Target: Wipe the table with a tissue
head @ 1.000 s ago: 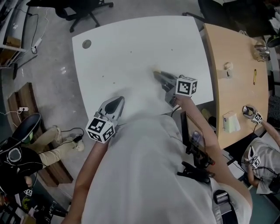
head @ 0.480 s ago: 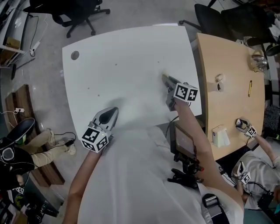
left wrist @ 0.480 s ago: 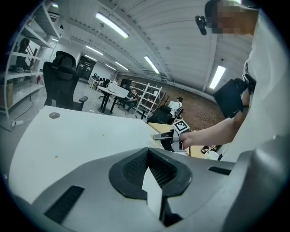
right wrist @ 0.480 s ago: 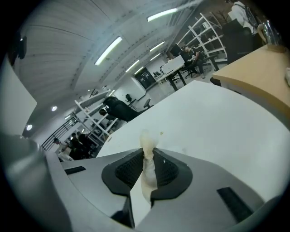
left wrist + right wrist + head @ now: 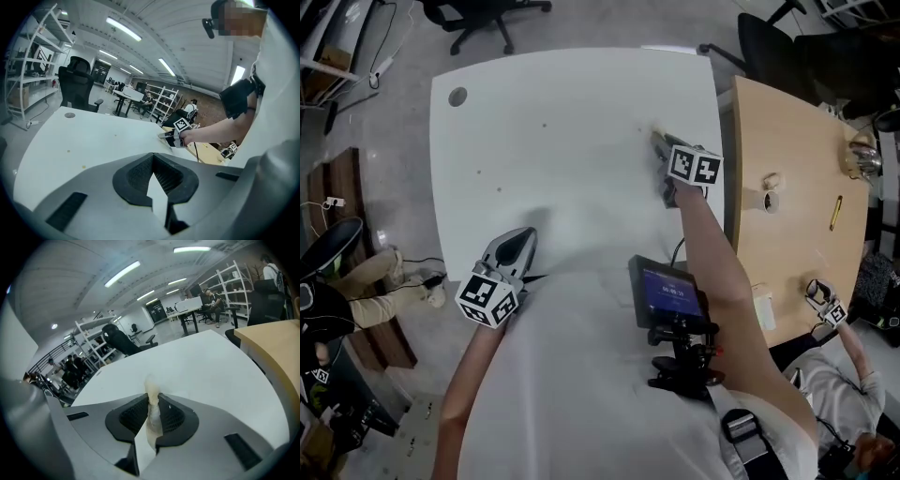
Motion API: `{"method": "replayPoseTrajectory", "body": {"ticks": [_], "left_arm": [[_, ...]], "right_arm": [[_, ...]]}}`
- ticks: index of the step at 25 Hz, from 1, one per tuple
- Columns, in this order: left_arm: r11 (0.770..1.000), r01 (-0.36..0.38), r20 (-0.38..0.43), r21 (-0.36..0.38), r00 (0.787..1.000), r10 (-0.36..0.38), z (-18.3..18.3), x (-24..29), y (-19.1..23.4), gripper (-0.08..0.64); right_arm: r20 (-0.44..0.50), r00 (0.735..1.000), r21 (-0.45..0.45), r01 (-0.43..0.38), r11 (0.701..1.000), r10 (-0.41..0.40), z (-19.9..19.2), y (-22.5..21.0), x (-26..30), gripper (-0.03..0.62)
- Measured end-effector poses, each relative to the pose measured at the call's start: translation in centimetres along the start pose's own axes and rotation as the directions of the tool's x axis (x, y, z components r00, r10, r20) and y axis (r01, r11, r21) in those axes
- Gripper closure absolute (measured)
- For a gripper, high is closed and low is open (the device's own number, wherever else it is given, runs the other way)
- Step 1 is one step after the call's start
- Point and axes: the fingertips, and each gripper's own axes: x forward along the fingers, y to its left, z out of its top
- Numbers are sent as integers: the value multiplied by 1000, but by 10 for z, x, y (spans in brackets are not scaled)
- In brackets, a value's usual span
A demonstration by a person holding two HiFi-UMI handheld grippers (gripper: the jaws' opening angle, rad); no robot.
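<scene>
Currently mid-wipe, by the look of it: right gripper has its jaws clamped on the tissue, low over the white counter near its right edge. Left gripper sits at the near edge, jaws together, empty. Next move calls for dragging the tissue across the specks, with contact held.

No legible text anywhere. Small screen at lower centre of the head view, mounted at the person's chest, shows a light line of characters on blue, too small to read. Cube on left gripper, lower left, and cube on right gripper, upper right, carry black-and-white square marker patterns only, no letters or digits. Another marker cube at the right edge, same kind of pattern. No brands, labels or signs readable in either gripper view.
</scene>
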Motion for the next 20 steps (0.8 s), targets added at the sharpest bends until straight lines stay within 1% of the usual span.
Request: {"method": "replayPoseTrajectory", "body": {"ticks": [3, 6, 9, 13, 16, 20], "left_arm": [[1000, -26, 3, -9, 1000, 26, -2, -2, -1, 554], [999, -44, 1, -15, 999, 44, -5, -8, -2, 554], [999, -52, 1, -17, 999, 52, -7, -12, -2, 554], [998, -62, 4, -12, 998, 62, -5, -15, -2, 554], [998, -67, 4, -12, 998, 67, -7, -13, -3, 554], [997, -72, 6, -15, 997, 73, -8, -14, -3, 554]], "right_arm": [[-37, 999, -52, 33, 998, -35, 5, -6, 12, 537], [-44, 997, -51, 59, 997, -61, 8, -8, 19, 537], [-45, 997, -54, 67, 996, -70, 6, -5, 20, 537], [-69, 996, -109, 53, 993, -60, 1, 9, 24, 537], [-98, 991, -140, 72, 987, -86, 0, 9, 29, 537], [-117, 989, -136, 76, 988, -92, -1, 10, 30, 537]]}}
